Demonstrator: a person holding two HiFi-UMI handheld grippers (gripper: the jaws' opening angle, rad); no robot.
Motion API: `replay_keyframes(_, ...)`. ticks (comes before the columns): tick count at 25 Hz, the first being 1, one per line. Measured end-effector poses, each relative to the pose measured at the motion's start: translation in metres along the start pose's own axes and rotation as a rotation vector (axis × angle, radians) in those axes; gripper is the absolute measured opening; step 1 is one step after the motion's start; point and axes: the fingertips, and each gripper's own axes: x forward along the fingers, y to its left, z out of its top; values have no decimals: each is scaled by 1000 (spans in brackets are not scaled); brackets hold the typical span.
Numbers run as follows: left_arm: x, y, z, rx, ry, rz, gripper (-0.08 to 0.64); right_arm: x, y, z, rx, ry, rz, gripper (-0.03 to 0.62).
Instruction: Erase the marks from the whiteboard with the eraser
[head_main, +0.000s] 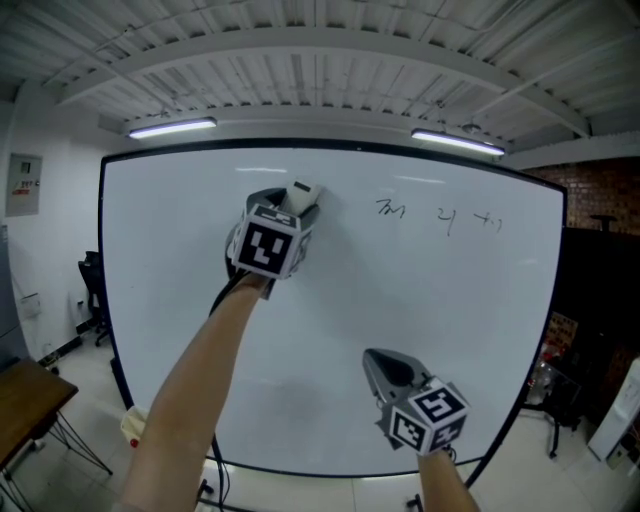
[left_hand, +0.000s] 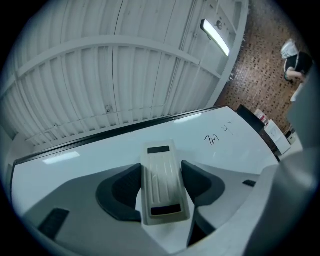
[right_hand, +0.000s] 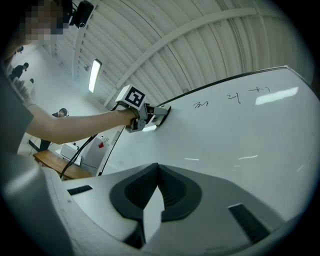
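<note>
Left tongs (head_main: 288, 206) clamped on the eraser (left_hand: 161, 175), one dark pad against each long side, its front end sticking out past the tips. Raised on an outstretched forearm (head_main: 205, 370) to the upper middle of the whiteboard (head_main: 340, 330). From the right gripper view, eraser laid against the board's surface.

Marks (head_main: 440, 215) up near the board's top edge: three small black scribbles in a row, to the right of the left tongs and well apart from the eraser. Bare white board between eraser and the nearest scribble.

Right tongs (right_hand: 158, 172) shut tip to tip, nothing between them. Held lower than the left tongs and off to their right, near the board's lower part, tips pointing up along the board toward the scribbles far above.

Beyond the left tongs, a ribbed ceiling with a strip light (head_main: 172, 127). Down to their left, the corner of a wooden table (head_main: 25, 400).
</note>
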Motion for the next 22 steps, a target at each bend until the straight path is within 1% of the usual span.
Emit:
replay_keyframes(4,-11,-3,0,-22,-9,7,259,-5,5,2,-2,0,1,-5)
replay_keyframes(10,-36,-11,-13,-55,-21,-18,261,-9,17,4,-8,10,8,-5)
replay_keyframes(15,-60,-41,-44,-92,-20,-94,262,-8,24,0,11,16,22,-5)
replay_keyframes(18,-73,-61,-68,-131,-2,-130,262,-7,29,-1,24,10,29,-5)
replay_keyframes(22,-92,-87,-91,-179,9,-181,262,-5,33,-6,37,12,35,-5)
